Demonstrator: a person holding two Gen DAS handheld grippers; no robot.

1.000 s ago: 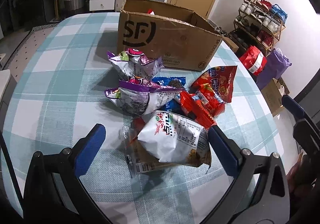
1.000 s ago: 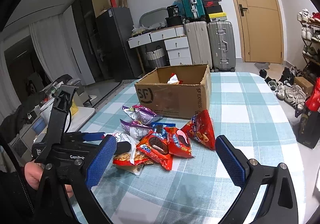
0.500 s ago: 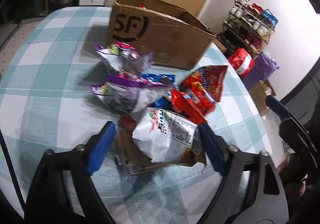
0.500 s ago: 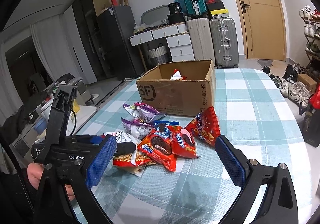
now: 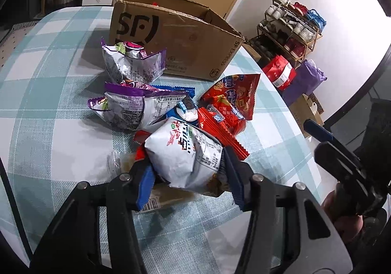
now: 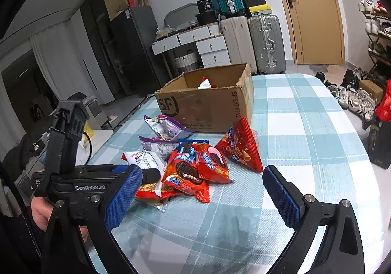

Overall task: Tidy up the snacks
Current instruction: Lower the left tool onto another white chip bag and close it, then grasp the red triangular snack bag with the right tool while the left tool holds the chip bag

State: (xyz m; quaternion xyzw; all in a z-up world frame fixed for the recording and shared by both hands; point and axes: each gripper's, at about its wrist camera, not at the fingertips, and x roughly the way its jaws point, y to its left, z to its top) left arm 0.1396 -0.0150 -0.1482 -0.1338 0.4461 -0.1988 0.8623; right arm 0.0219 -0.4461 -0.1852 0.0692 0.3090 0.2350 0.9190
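Left wrist view: left gripper (image 5: 188,171) low over the near end of the snack pile on the table (image 5: 48,93).
Left jaws: just been closing; now pinching the white bag (image 5: 182,154), pads pressed into both its sides.
Under the bag: a clear packet (image 5: 156,197) lies beneath, touching it.
Risk, bag: puffy and slick, so in my judgement it could squirt out of the pinch or burst if squeezed harder.
Risk, neighbours: the clear packet or the red cookie packs (image 5: 221,122) just right of the bag could drag along on the lift.
Purple bags (image 5: 129,105): left and far of the white bag, apart from the pads.
Box (image 5: 176,37): far side, open top, one snack already inside; likely target.
Room, left: bare cloth on the left and near sides; table edge curves close on the right.
Right wrist view: right gripper (image 6: 202,197) hovers near the pile.
Right jaws: spread wide, nothing between them.
Room, right: open cloth right of the red triangular bag (image 6: 240,145); a straight path to the box passes over the pile.
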